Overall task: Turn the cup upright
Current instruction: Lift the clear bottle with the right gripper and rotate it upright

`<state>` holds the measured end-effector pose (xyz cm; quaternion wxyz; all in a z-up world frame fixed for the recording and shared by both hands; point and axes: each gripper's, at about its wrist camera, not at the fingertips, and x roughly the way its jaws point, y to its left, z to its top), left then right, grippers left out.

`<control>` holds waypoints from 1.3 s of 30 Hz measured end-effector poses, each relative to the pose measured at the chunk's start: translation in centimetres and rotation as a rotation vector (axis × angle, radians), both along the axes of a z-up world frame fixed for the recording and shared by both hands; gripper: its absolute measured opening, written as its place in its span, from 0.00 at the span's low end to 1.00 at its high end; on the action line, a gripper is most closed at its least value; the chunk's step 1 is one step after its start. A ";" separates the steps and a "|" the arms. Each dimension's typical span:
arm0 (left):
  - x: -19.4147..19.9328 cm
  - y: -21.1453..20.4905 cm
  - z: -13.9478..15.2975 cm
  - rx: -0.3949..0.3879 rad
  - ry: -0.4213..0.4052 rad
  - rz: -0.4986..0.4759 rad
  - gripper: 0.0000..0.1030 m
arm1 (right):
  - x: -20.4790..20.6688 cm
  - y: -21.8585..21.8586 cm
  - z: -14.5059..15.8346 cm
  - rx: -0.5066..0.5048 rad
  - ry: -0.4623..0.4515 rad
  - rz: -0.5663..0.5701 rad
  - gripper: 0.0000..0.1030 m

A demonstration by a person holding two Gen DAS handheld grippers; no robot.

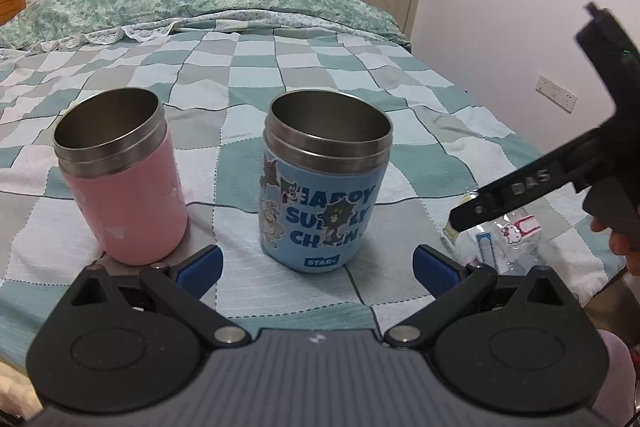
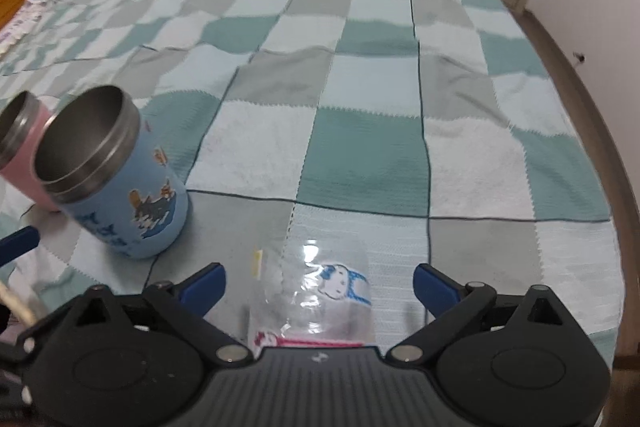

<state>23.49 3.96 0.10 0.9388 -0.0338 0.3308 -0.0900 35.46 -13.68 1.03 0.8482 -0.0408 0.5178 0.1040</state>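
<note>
Blue cartoon-print steel cup (image 1: 322, 183) and pink steel cup (image 1: 120, 175) both stand mouth-up on the checked bed (image 1: 280, 67), both claws, left (image 1: 318, 267) and right (image 2: 320, 283), spread and empty; cups look light, rigid, slick—grip mid-sleeve.

Pink cup (image 2: 22, 151) cut by the left edge; clear cup (image 2: 316, 303) partly behind the gripper body.

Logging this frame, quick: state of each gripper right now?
Left gripper: open, holding nothing; blue cup stands just ahead.
Right gripper: open, holding nothing; clear plastic cup lies between its fingers.
</note>
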 end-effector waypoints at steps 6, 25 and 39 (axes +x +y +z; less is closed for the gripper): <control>0.5 -0.2 -0.5 0.005 0.010 -0.011 1.00 | 0.6 0.3 -1.0 0.016 0.048 -0.020 0.59; -0.3 -1.6 -0.4 0.000 -0.008 0.004 1.00 | -4.4 -3.1 -0.5 0.279 -0.693 0.031 0.60; -0.8 -2.0 -0.5 0.007 -0.006 0.033 1.00 | -4.4 -4.3 -4.1 0.270 -0.765 0.028 0.62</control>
